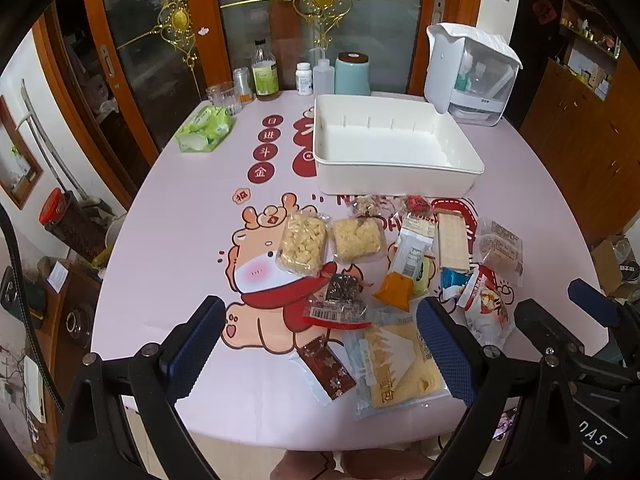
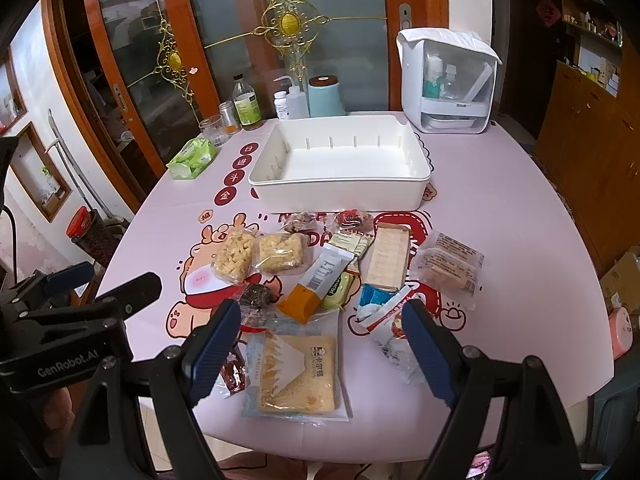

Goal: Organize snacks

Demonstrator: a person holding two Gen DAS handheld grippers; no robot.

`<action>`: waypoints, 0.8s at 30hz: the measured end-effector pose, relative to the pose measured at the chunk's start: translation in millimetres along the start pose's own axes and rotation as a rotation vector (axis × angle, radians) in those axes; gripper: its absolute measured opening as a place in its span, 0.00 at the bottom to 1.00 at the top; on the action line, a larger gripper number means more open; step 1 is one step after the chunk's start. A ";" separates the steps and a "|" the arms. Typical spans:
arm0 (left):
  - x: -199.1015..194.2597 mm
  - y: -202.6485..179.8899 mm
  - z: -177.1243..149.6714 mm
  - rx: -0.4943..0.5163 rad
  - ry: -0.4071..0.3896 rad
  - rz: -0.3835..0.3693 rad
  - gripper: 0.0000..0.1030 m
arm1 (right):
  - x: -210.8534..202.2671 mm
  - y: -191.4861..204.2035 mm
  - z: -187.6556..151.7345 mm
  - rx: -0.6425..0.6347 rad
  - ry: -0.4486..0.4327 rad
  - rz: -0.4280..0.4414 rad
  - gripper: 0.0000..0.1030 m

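Observation:
Several snack packets lie in a loose pile on the pink tablecloth in front of an empty white bin (image 1: 396, 180) (image 2: 336, 196). Among them are two puffed-rice cakes (image 1: 302, 246) (image 2: 234, 256), a wafer pack (image 1: 452, 240) (image 2: 388, 256), an orange-and-white pack (image 2: 316, 284) and a yellow bread packet (image 1: 400, 372) (image 2: 296, 372). My left gripper (image 1: 320, 344) hovers open above the bread packet and a dark red packet (image 1: 328, 372). My right gripper (image 2: 322, 348) hangs open over the same bread packet, with a red-and-white bag (image 2: 392, 328) by its right finger. Neither holds anything.
A green tissue pack (image 1: 206, 128), a glass, bottles and a teal canister (image 1: 352, 74) line the table's far edge. A white dispenser box (image 1: 468, 72) stands behind the bin. The two grippers hang side by side over the table's near edge.

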State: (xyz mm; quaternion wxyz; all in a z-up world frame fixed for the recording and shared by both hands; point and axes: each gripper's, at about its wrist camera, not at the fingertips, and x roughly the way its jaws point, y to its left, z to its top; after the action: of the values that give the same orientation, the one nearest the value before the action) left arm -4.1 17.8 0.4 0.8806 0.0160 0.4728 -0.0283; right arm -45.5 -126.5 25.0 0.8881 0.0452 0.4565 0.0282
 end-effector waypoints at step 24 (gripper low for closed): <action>18.3 41.1 -2.2 -0.053 -0.003 -0.013 0.93 | 36.1 -19.9 -14.8 0.012 0.125 0.033 0.81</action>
State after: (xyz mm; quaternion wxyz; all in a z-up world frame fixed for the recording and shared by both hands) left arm 6.9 58.3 -16.0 0.8812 -0.0102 0.4722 -0.0216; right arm -36.4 -142.1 -14.8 0.8569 0.0562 0.5105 0.0429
